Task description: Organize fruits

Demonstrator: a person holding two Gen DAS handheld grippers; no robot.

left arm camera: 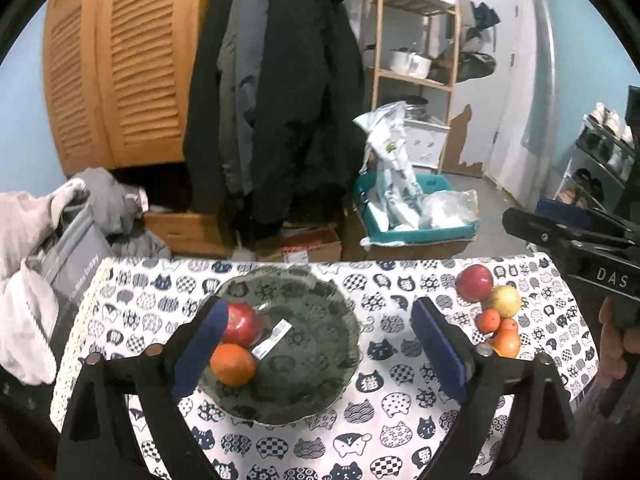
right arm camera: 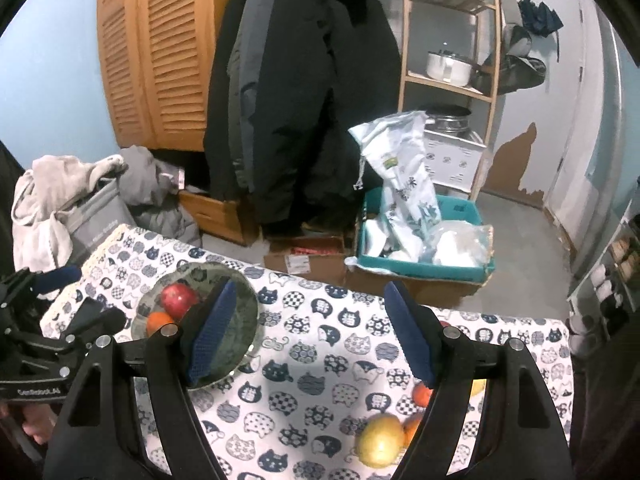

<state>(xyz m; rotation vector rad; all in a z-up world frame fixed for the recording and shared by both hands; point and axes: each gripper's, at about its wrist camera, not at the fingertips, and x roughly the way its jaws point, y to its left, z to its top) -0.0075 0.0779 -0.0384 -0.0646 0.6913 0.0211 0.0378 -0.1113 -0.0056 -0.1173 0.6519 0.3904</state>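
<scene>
The left tool (left arm camera: pixel 316 340) hangs released above the table (left arm camera: pixel 400 432), nothing between its pads. Directly under it sits the glass plate (left arm camera: pixel 312 368), holding a red apple (left arm camera: pixel 242 324) and an orange (left arm camera: pixel 233 364). The right tool (right arm camera: pixel 310 332) is likewise released; loose fruits (left arm camera: pixel 494 308) cluster beneath its right finger.

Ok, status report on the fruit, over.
Both hand-held grippers open, empty: left, right. Apple and orange in bowl. Five fruits left on cloth. Nothing blocking.
</scene>
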